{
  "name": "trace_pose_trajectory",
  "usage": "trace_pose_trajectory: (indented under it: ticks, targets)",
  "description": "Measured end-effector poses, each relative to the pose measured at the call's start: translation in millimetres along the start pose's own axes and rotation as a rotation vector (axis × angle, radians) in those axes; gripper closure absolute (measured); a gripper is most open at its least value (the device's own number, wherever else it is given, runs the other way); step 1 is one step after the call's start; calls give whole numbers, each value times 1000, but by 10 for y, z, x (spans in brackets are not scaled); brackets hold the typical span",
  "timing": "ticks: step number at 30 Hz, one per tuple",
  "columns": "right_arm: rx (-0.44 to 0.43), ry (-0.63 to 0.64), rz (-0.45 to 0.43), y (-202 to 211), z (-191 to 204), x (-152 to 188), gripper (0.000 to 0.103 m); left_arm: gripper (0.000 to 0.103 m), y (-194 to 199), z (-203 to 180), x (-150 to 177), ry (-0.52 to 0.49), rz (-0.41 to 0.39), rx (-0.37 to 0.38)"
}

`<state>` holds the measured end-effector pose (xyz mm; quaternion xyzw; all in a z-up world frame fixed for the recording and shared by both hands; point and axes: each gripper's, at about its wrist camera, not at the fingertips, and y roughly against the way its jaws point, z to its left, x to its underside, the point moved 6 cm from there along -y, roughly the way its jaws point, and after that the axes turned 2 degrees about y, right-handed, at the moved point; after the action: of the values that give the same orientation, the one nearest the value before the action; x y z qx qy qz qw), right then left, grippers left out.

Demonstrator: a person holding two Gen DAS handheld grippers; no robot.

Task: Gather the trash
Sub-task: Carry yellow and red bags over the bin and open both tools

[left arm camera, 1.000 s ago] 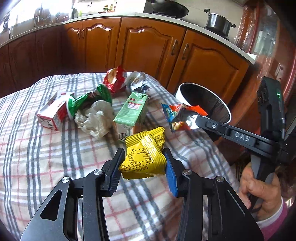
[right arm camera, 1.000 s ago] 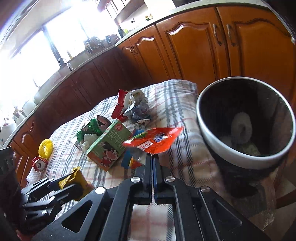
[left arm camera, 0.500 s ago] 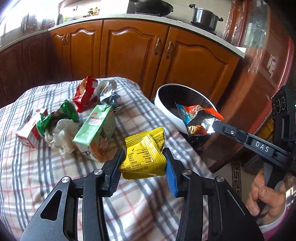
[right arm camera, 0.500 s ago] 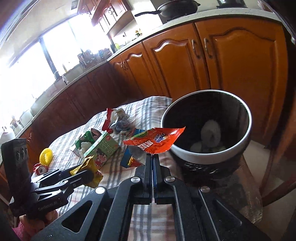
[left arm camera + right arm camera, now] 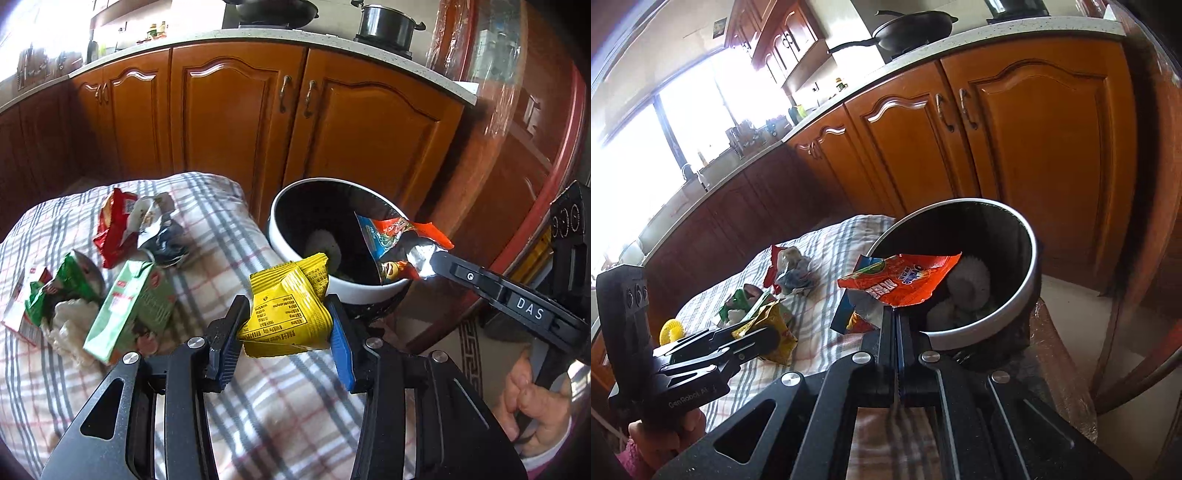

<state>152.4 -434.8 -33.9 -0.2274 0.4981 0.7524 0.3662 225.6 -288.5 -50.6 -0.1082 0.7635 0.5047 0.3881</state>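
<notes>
The left wrist view is showing what the right one hides: the left gripper [image 5: 286,325] is standing partly open with its blue-padded fingers [image 5: 341,354] pressing on both sides of a crumpled yellow snack packet [image 5: 286,314], which is sitting squarely between them and jutting forward past their tips toward the round black trash bin with a white rim [image 5: 354,291]. It is also showing the right gripper [image 5: 430,260] reaching in from the side, with a hand [image 5: 535,413] wrapping its handle, and a green drink carton [image 5: 129,306] lying beyond the left finger on the plaid tablecloth [image 5: 288,406]. The right wrist view is showing the bin's inside, where white crumpled trash [image 5: 967,284] is lying at the bottom, and the right gripper [image 5: 897,317] with its fingers pressed fully together, pinching the lower edge of an orange foil snack wrapper [image 5: 905,278]. That wrapper is spreading just ahead of the fingertips, its far end hanging over the bin's near rim [image 5: 960,338]. To the left of these fingers, the left gripper [image 5: 768,338] is carrying the yellow packet [image 5: 779,332] over the cloth.
</notes>
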Motion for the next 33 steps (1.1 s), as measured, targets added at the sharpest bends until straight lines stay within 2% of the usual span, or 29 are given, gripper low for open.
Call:
trace_pose_trajectory:
  ticks: [17,27,33]
  targets:
    - [39,-12,14,-164,-443,-239,103,62,-417,-239,-370,-32,22,7]
    - [64,0,52,-306,-634,-351,102,61,-798,-378,-564,-42,76,17]
    - [66,6,79,-383,-735,-415,102,57,-931,-426,-610,-53,100,18]
